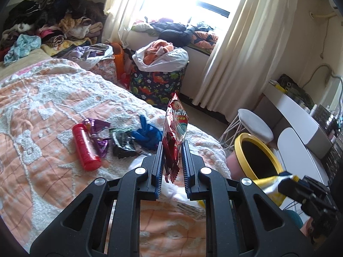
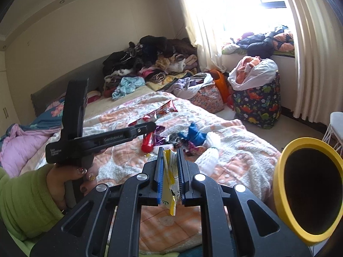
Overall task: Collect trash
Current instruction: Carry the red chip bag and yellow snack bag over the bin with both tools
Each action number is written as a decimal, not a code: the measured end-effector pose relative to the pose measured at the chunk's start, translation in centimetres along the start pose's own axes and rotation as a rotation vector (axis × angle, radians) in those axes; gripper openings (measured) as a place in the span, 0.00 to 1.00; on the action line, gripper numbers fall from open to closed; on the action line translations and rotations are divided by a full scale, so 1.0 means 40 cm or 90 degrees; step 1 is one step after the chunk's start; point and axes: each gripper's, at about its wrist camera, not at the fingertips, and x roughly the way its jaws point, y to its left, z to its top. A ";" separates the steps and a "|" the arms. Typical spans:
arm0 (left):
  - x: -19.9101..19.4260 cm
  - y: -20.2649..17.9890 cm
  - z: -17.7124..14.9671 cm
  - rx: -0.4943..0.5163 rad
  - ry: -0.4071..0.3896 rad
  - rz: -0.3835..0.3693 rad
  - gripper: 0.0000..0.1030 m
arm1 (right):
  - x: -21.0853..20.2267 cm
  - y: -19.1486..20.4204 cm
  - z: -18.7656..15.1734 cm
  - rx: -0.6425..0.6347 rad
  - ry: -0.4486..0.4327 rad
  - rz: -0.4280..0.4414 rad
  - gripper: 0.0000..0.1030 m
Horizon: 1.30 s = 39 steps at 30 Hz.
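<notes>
My left gripper [image 1: 172,144] is shut on a red snack wrapper [image 1: 174,126] and holds it upright above the bed. My right gripper [image 2: 170,151] is shut on a yellow and white wrapper [image 2: 171,171]; it also shows at the lower right of the left wrist view [image 1: 285,178], by the rim of the yellow-rimmed trash bin [image 1: 256,156]. The bin's dark mouth also shows in the right wrist view [image 2: 308,190]. On the blanket lie a red bottle [image 1: 85,147], a purple wrapper [image 1: 98,136], a dark wrapper [image 1: 123,143] and a blue glove [image 1: 148,135].
The bed [image 1: 42,107] fills the left, with a clothes pile [image 1: 53,19] at its far end. A dinosaur-print hamper [image 1: 159,81] with a white bag stands by the curtains. A white stool [image 1: 255,125] and white desk [image 1: 300,115] stand right of the bin.
</notes>
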 end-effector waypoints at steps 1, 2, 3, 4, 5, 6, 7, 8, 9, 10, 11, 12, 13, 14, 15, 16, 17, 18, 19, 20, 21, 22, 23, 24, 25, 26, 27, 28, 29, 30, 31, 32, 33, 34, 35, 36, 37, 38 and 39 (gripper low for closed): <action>0.001 -0.008 0.000 0.003 0.001 -0.001 0.10 | -0.003 -0.010 0.002 0.004 -0.002 -0.002 0.11; 0.003 -0.015 -0.001 0.006 0.002 -0.004 0.10 | -0.009 -0.019 0.003 0.010 -0.006 -0.006 0.11; 0.006 -0.025 -0.002 0.010 0.004 -0.006 0.10 | -0.015 -0.028 0.004 0.014 -0.009 -0.009 0.11; 0.009 -0.035 -0.002 0.014 0.005 -0.008 0.10 | -0.020 -0.036 0.005 0.019 -0.013 -0.012 0.11; 0.012 -0.046 -0.003 0.018 0.007 -0.011 0.10 | -0.028 -0.045 0.006 0.025 -0.018 -0.015 0.11; 0.012 -0.053 -0.003 0.021 0.008 -0.012 0.10 | -0.035 -0.055 0.008 0.031 -0.022 -0.019 0.11; 0.014 -0.063 -0.004 0.025 0.010 -0.015 0.10 | -0.040 -0.064 0.008 0.036 -0.026 -0.022 0.11; 0.016 -0.070 -0.005 0.028 0.011 -0.017 0.10 | -0.045 -0.072 0.009 0.040 -0.028 -0.024 0.11; 0.020 -0.082 -0.006 0.032 0.013 -0.019 0.10 | -0.049 -0.081 0.011 0.044 -0.031 -0.026 0.11; 0.024 -0.095 -0.007 0.035 0.015 -0.023 0.10 | -0.056 -0.091 0.011 0.050 -0.035 -0.030 0.11; 0.027 -0.104 -0.008 0.038 0.017 -0.025 0.10 | -0.064 -0.091 0.009 0.053 -0.038 -0.032 0.11; 0.029 -0.113 -0.010 0.042 0.019 -0.028 0.10 | -0.071 -0.097 0.009 0.057 -0.041 -0.035 0.11; 0.031 -0.122 -0.010 0.044 0.020 -0.030 0.10 | -0.076 -0.103 0.008 0.061 -0.044 -0.037 0.11; 0.034 -0.133 -0.012 0.049 0.022 -0.033 0.10 | -0.080 -0.108 0.008 0.063 -0.047 -0.040 0.11; 0.036 -0.142 -0.014 0.054 0.024 -0.034 0.10 | -0.087 -0.113 0.008 0.067 -0.050 -0.042 0.11; 0.037 -0.148 -0.015 0.057 0.025 -0.036 0.10 | -0.094 -0.122 0.008 0.073 -0.053 -0.045 0.11; 0.039 -0.156 -0.016 0.060 0.026 -0.038 0.10 | -0.097 -0.127 0.009 0.077 -0.056 -0.049 0.11; 0.041 -0.165 -0.017 0.065 0.027 -0.039 0.10 | -0.100 -0.132 0.007 0.081 -0.059 -0.051 0.11; 0.043 -0.169 -0.018 0.068 0.028 -0.041 0.10 | -0.106 -0.140 0.007 0.086 -0.062 -0.054 0.11; 0.045 -0.176 -0.018 0.071 0.029 -0.042 0.10 | -0.111 -0.147 0.006 0.090 -0.065 -0.056 0.11; 0.046 -0.181 -0.018 0.072 0.029 -0.043 0.10 | -0.116 -0.154 0.006 0.093 -0.068 -0.060 0.11; 0.047 -0.187 -0.018 0.074 0.029 -0.044 0.10 | -0.123 -0.162 0.006 0.097 -0.071 -0.064 0.11; 0.049 -0.190 -0.016 0.075 0.029 -0.044 0.10 | -0.128 -0.170 0.006 0.101 -0.074 -0.066 0.11; 0.050 -0.197 -0.015 0.077 0.029 -0.046 0.10 | -0.132 -0.177 0.007 0.104 -0.077 -0.069 0.11; 0.052 -0.201 -0.014 0.079 0.029 -0.046 0.10 | -0.138 -0.185 0.006 0.108 -0.080 -0.074 0.11; 0.053 -0.206 -0.013 0.079 0.029 -0.047 0.10 | -0.140 -0.193 0.006 0.112 -0.081 -0.078 0.11; 0.054 -0.209 -0.011 0.080 0.029 -0.047 0.10 | -0.143 -0.202 0.006 0.118 -0.082 -0.080 0.11; 0.055 -0.212 -0.011 0.081 0.029 -0.048 0.10 | -0.148 -0.211 0.004 0.124 -0.084 -0.083 0.11; 0.056 -0.218 -0.011 0.083 0.029 -0.048 0.10 | -0.150 -0.220 0.005 0.127 -0.086 -0.085 0.11; 0.056 -0.221 -0.012 0.084 0.029 -0.049 0.11 | -0.152 -0.222 0.002 0.129 -0.088 -0.088 0.11; 0.057 -0.226 -0.012 0.086 0.030 -0.050 0.10 | -0.156 -0.230 0.000 0.134 -0.090 -0.091 0.11; 0.058 -0.230 -0.013 0.088 0.031 -0.051 0.10 | -0.158 -0.233 0.000 0.137 -0.091 -0.093 0.11; 0.060 -0.236 -0.014 0.091 0.032 -0.051 0.10 | -0.163 -0.240 -0.001 0.142 -0.094 -0.095 0.11; 0.062 -0.241 -0.014 0.093 0.033 -0.052 0.10 | -0.165 -0.246 -0.003 0.144 -0.096 -0.097 0.11; 0.064 -0.245 -0.014 0.095 0.034 -0.053 0.11 | -0.169 -0.253 -0.004 0.147 -0.099 -0.100 0.11; 0.067 -0.253 -0.015 0.098 0.035 -0.054 0.10 | -0.171 -0.258 -0.005 0.150 -0.101 -0.103 0.11; 0.069 -0.259 -0.016 0.100 0.035 -0.055 0.10 | -0.174 -0.266 -0.005 0.153 -0.103 -0.107 0.11; 0.072 -0.267 -0.017 0.102 0.037 -0.057 0.10 | -0.177 -0.277 -0.005 0.159 -0.105 -0.111 0.11; 0.075 -0.273 -0.018 0.104 0.038 -0.059 0.10 | -0.179 -0.285 -0.006 0.164 -0.107 -0.113 0.11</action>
